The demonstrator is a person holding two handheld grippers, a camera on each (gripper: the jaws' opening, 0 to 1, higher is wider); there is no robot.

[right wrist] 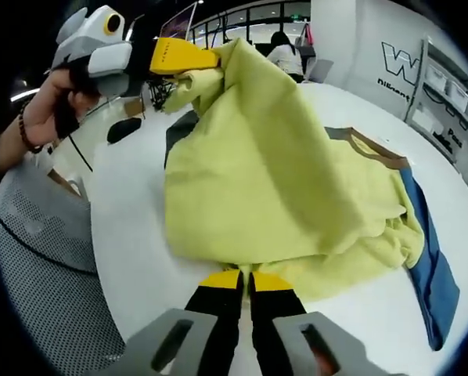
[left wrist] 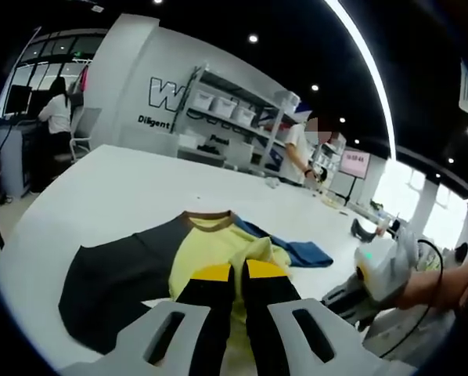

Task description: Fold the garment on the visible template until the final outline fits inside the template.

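Yellow fabric forms the body of the garment [right wrist: 281, 188], which is spread on the white desk [right wrist: 132, 258] with a brown collar [right wrist: 379, 153], a dark sleeve [left wrist: 113, 286] and a blue sleeve [right wrist: 430, 266]. In the right gripper view, the near hem of the garment is pinched between the yellow-tipped jaws of the right gripper [right wrist: 246, 280], which are closed together on the cloth. In the same view, the left gripper [right wrist: 189, 61] is seen at the upper left, held in a person's hand [right wrist: 50, 106], its jaws clamped on a lifted edge of the yellow fabric, which drapes down from it toward the desk. In the left gripper view, the jaws are seen pressed together over the yellow cloth, and the blue sleeve is seen beyond the collar, toward the far edge of the desk. Shelving [left wrist: 234, 117] stands behind the desk, and a person [left wrist: 58, 113] is seated at the far left.
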